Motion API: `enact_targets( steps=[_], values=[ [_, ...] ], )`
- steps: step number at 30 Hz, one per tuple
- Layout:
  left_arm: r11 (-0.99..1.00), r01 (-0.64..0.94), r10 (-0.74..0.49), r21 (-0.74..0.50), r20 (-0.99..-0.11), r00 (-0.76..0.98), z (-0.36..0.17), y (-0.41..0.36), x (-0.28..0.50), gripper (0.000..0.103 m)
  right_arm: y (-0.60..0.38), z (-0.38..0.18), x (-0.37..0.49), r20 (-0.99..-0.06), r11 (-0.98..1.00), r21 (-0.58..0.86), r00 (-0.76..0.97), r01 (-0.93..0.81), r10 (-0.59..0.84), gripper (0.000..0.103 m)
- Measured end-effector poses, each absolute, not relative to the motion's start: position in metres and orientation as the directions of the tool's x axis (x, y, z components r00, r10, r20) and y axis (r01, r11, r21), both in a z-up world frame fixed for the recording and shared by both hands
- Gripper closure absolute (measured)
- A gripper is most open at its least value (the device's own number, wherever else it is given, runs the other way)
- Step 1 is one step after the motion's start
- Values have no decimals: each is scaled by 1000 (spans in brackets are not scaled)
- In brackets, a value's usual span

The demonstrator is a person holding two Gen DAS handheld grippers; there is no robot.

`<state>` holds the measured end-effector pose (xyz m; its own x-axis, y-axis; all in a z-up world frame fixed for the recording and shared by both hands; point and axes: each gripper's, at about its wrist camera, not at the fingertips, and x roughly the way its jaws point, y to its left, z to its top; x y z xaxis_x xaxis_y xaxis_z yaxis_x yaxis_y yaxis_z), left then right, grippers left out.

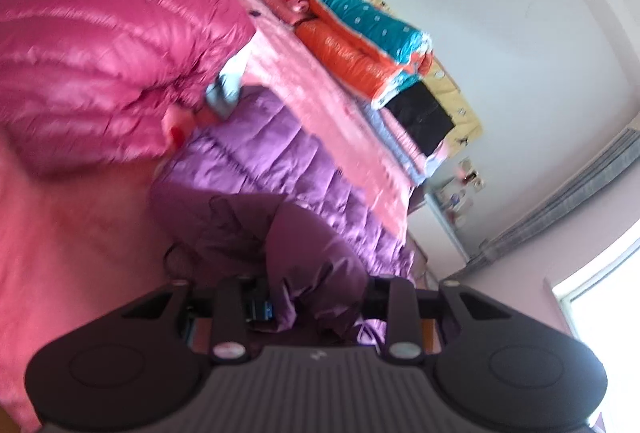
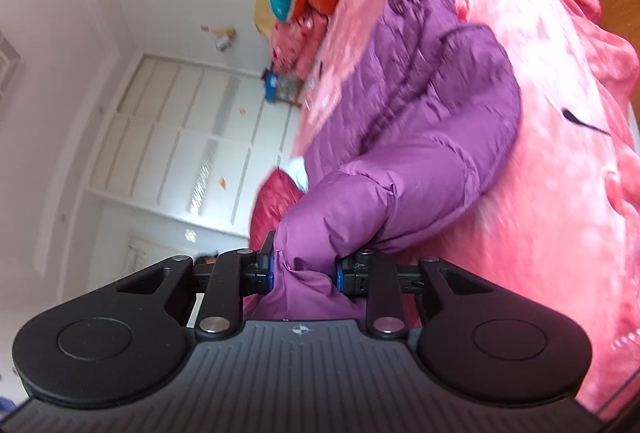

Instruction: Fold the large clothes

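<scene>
Right gripper [image 2: 305, 275]: jaws clamped on a bunched fold of the purple down jacket [image 2: 420, 121], fabric puffing out between the blue pads [image 2: 341, 275]. Left gripper [image 1: 316, 307]: jaws also pinched on purple fabric, darker lining side, bunched up thick w/ a drawcord showing; far pad is hidden by the cloth. Judgement: both hold an edge of the same jacket so it can be lifted and laid over itself for a fold; which edge or hem, can't tell.

Rest of jacket trails away from the jaws and lies rumpled on the bed [image 2: 560, 193], on a pink plush blanket. A magenta down jacket [image 1: 100, 45] sits just beside the purple one, overlapping its far end. Stack of folded quilts [image 1: 360, 41], teal/orange, near the wall at bed's far side, w/ pink bedding next to it.

Room: white walls, white wardrobe [image 2: 180, 137], bright window [image 1: 604, 301]. Both views tilted and motion-blurred.
</scene>
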<state>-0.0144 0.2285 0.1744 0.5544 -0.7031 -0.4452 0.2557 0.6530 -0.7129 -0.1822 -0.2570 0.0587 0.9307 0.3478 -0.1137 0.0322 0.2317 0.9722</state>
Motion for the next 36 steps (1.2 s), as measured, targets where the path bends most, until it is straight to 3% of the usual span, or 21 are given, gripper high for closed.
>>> enact_targets(
  steps=[9, 19, 30, 36],
  values=[
    [586, 260, -725, -767, -354, 590, 201, 202, 43, 72, -294, 72, -131, -12, 169, 985, 975, -26, 222, 71],
    [596, 280, -706, -753, -324, 630, 206, 143, 122, 71, -337, 57, -66, 89, 93, 991, 989, -100, 115, 71],
    [640, 229, -642, -734, -347, 684, 178, 91, 206, 71, -383, 23, 16, 82, 66, 994, 995, -86, 59, 71],
    [670, 171, -596, -723, -385, 705, 152, 73, 239, 71, -395, 9, 48, 35, 98, 994, 998, -40, 51, 71]
  ],
)
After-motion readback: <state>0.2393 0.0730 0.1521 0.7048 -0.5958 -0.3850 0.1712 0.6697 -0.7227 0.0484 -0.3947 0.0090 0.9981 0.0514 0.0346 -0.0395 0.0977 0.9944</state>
